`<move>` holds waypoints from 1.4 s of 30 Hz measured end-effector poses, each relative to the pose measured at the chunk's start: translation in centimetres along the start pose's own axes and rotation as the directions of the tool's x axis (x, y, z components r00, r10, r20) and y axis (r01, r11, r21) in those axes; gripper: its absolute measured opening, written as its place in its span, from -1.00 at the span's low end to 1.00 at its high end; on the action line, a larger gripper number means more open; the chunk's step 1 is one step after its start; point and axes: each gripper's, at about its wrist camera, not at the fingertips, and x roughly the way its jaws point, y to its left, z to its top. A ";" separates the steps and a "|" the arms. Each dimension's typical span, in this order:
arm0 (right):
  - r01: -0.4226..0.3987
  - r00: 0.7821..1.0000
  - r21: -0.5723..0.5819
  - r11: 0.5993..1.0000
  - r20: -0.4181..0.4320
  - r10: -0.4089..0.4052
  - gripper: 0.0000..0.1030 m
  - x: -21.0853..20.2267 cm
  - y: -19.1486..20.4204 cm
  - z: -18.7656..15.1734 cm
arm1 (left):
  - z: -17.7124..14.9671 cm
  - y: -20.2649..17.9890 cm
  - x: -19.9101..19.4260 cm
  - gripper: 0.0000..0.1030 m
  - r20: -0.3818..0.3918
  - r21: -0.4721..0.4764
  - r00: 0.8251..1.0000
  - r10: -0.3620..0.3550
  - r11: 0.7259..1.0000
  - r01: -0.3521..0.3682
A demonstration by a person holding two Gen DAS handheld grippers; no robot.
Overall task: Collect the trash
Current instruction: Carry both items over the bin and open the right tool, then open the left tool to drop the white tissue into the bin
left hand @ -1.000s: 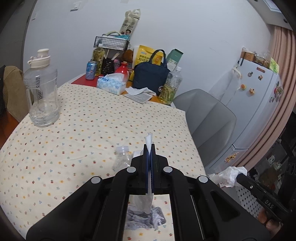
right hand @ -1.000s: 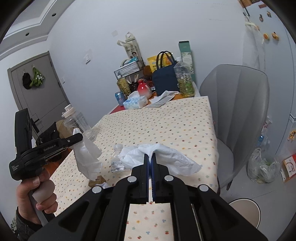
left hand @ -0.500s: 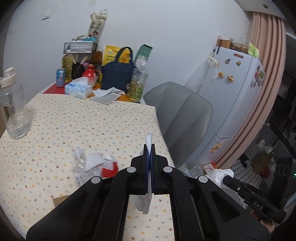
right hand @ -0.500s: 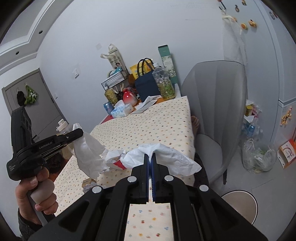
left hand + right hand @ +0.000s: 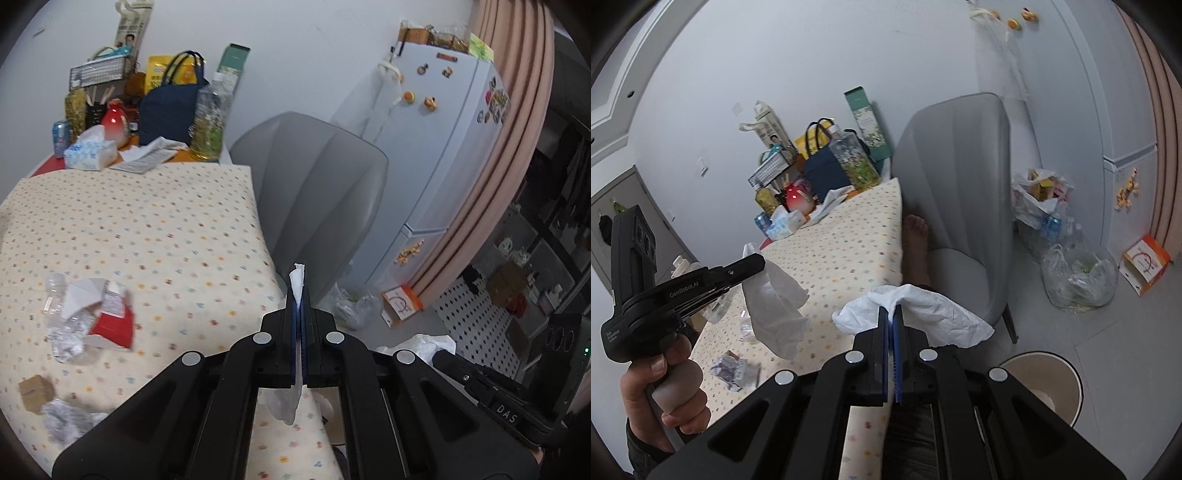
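Observation:
My left gripper [image 5: 298,295] is shut on a white tissue [image 5: 297,280] that sticks up between the jaws and hangs below them; in the right wrist view that gripper [image 5: 759,260] holds the tissue [image 5: 775,306] above the table's near right edge. My right gripper [image 5: 891,314] is shut on a second crumpled white tissue [image 5: 923,310], past the table edge, left of a round bin [image 5: 1045,384] on the floor. A crushed clear bottle [image 5: 61,325], a red-and-white carton [image 5: 110,321], a small cardboard piece [image 5: 35,393] and a crumpled wrapper [image 5: 68,422] lie on the dotted tablecloth [image 5: 147,229].
A grey chair [image 5: 317,192] stands at the table's right side, a bare foot [image 5: 916,236] beside it. Bags of rubbish [image 5: 1075,277] and an orange box [image 5: 1145,262] sit on the floor by the white fridge [image 5: 443,147]. Bottles, a tissue box [image 5: 90,149] and a navy bag [image 5: 170,107] crowd the table's far end.
Both grippers have swung right, away from the table centre toward the chair and floor, each still holding its tissue. The floor bin has come closer under my right gripper.

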 end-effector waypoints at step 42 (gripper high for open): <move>0.244 0.964 0.303 0.921 -0.175 -0.198 0.25 3.8 -18.7 -6.6 | -5.5 -9.1 14.1 -0.95 -0.308 0.105 0.949 -0.074 0.988 0.112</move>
